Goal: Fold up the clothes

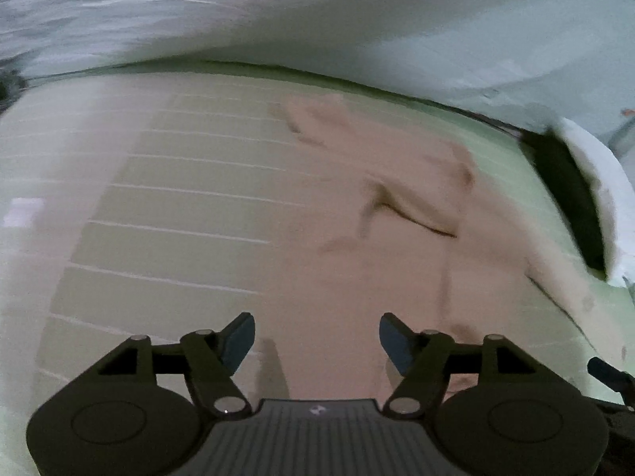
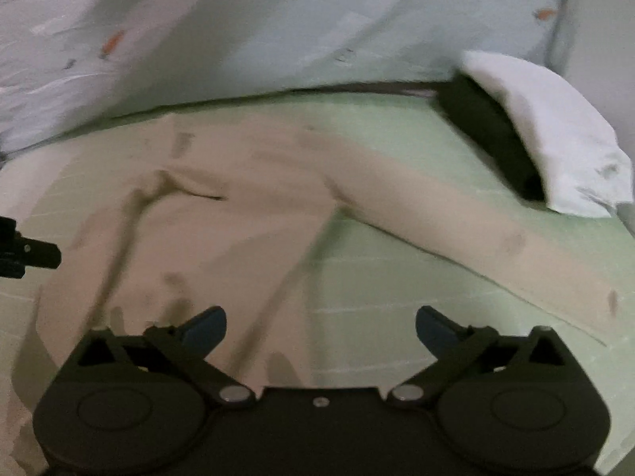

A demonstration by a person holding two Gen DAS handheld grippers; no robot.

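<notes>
Both tongs stand wide open, holding nothing: the left gripper (image 1: pixel 316 341) and the right gripper (image 2: pixel 320 329) hover over one pale pink long-sleeved cloth garment (image 2: pixel 222 234) lying flat on the light green lined bedsheet (image 2: pixel 381 277), one sleeve (image 2: pixel 476 238) running rightward.

We are looking at a bed (image 2: pixel 377 273) wearing a pale green lined sheet. A beige garment (image 2: pixel 222 238) is lying spread across it, and a white pillow (image 2: pixel 547 131) is resting near the far right edge.
</notes>
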